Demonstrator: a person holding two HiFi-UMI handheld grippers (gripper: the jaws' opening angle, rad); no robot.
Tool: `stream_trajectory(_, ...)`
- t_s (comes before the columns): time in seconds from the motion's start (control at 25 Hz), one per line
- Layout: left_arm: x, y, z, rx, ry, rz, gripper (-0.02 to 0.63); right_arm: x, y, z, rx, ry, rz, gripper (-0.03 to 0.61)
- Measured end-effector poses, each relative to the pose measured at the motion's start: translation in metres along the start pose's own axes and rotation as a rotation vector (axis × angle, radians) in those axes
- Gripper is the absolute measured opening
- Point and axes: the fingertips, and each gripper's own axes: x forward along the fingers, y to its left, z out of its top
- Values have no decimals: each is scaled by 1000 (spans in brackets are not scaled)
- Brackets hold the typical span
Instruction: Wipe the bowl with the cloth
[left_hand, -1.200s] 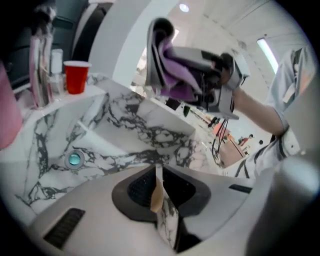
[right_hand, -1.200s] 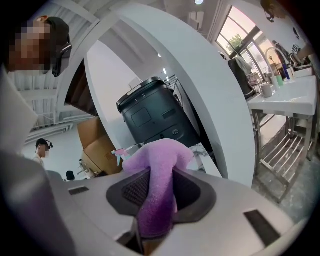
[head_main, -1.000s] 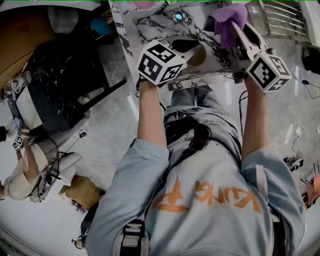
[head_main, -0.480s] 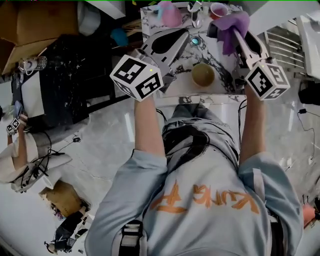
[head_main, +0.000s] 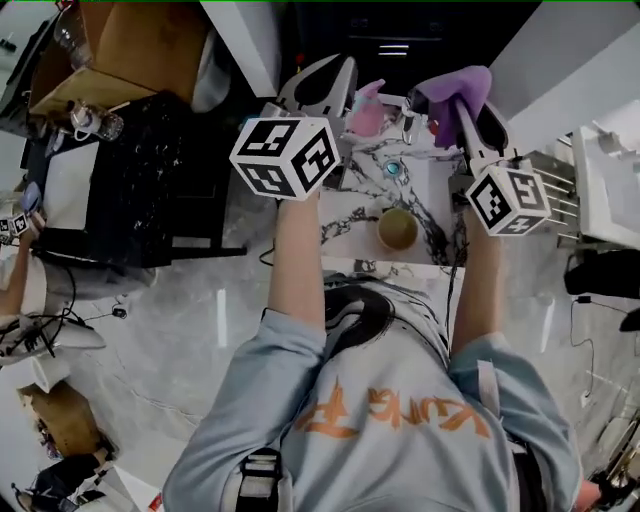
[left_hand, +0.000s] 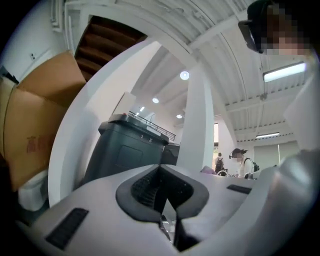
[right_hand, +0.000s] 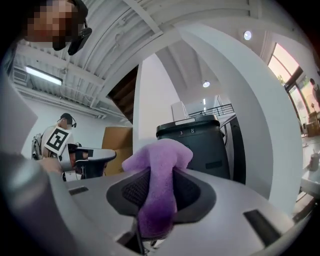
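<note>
Both tongs have risen clear of the counter (head_main: 345, 212): my left tongs (head_main: 322, 82) are closed on nothing, my right tongs (head_main: 447, 100) clamped on the purple cloth (head_main: 458, 88). With the bowl (head_main: 397, 229) unheld near the counter's edge, my wiping could shove it off.

Marble-patterned tabletop (head_main: 345, 205), dark veins on white. Pink vessel (head_main: 368, 116) at far edge, kind unclear. Small round blue-glowing object (head_main: 393, 169) near it. Black speckled table (head_main: 140, 170) off to left, well apart. Clear bottle (head_main: 92, 121) at its far corner, cardboard box (head_main: 120, 45) beyond. White slatted rack (head_main: 555, 185) to right. Cables (head_main: 50, 325) on pale glossy floor (head_main: 190, 330). Dark grey lidded bin (left_hand: 127, 150) beside white pillar (left_hand: 202, 125). Brown carton (left_hand: 35, 120) to left of bin. Ceiling lights on. Person (left_hand: 243, 161) standing in background.
</note>
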Motion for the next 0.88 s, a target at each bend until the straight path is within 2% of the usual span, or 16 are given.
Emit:
stream_trajectory(0.16,15,10,39,126,-36,48,25,28,2,26,-37,-12,-12,132)
stream_trajectory(0.28,12,17,34,188,-13,126,25,40,3,43,-65,-27,-34,132)
stream_trajectory(0.4,10,25,14,174,20,162,25,43,8,51,-91,-46,-56,132)
stream_trajectory(0.88,5,32,-7,140,31,134,25,43,26,38,-160,-17,-21,132)
